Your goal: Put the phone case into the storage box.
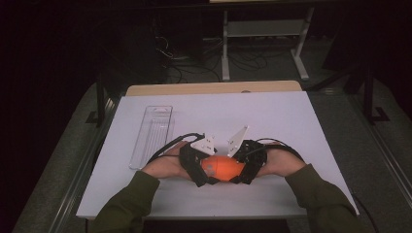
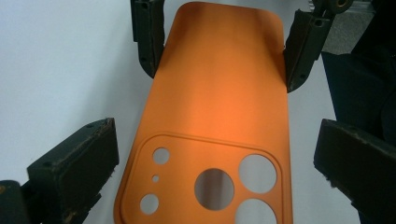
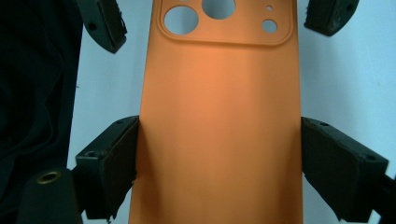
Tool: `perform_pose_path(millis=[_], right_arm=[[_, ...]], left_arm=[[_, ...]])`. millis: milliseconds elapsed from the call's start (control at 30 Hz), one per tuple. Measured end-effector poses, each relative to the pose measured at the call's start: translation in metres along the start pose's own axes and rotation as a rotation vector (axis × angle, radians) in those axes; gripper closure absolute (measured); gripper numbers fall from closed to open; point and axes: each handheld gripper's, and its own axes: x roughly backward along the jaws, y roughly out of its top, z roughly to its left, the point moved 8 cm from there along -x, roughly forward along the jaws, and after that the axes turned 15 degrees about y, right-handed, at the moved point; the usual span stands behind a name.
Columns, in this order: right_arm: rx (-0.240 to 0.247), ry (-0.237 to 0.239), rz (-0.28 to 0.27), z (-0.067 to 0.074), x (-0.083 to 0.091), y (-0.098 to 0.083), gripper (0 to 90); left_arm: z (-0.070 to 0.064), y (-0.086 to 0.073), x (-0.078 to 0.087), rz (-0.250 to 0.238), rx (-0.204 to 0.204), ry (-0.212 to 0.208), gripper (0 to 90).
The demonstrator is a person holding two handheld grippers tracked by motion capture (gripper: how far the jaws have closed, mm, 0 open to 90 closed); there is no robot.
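Note:
An orange phone case [image 1: 224,167] with round camera cut-outs hangs just above the white table top [image 1: 291,121], near its front edge, between both grippers. My right gripper [image 3: 219,163] is shut on the case [image 3: 219,116], its pads pressing both long edges at the plain end. From the opposite side, my left gripper [image 2: 212,163] stands open around the camera end of the case [image 2: 219,107], with a small gap on each side. In the left gripper view the right gripper [image 2: 226,46] clamps the far end. The high view has the left gripper [image 1: 206,171] and right gripper [image 1: 241,170] facing each other.
A clear plastic tray [image 1: 153,136] lies lengthwise on the table to the left of the hands. Both sleeved forearms come in from the front edge. Beyond the far edge are a white desk frame [image 1: 265,29] and cables on the dark floor.

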Motion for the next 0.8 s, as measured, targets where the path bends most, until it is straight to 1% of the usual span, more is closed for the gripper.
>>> perform_pose_path(millis=[67,167,300,567,633,800], right_arm=[[0.001,0.001,-0.002,0.0,0.0,0.001,14.8],[0.006,0.001,-0.002,0.001,0.0,0.002,14.8],[0.01,0.001,-0.002,0.002,0.0,0.003,14.8],[0.015,0.003,-0.002,0.004,0.0,0.005,14.8],[0.015,0.003,-0.002,0.004,0.0,0.005,14.8],[0.017,0.003,-0.003,0.004,0.0,0.005,14.8]], left_arm=[[-0.001,0.0,-0.001,0.004,0.0,-0.003,0.0],[-0.003,-0.001,-0.004,0.013,-0.011,-0.006,0.0],[-0.005,-0.002,-0.007,0.027,-0.011,-0.013,0.0],[-0.007,-0.002,-0.009,0.033,-0.019,-0.018,0.0],[-0.008,-0.002,-0.009,0.033,-0.013,-0.021,0.0],[-0.008,-0.003,-0.01,0.034,-0.013,-0.02,0.0]])
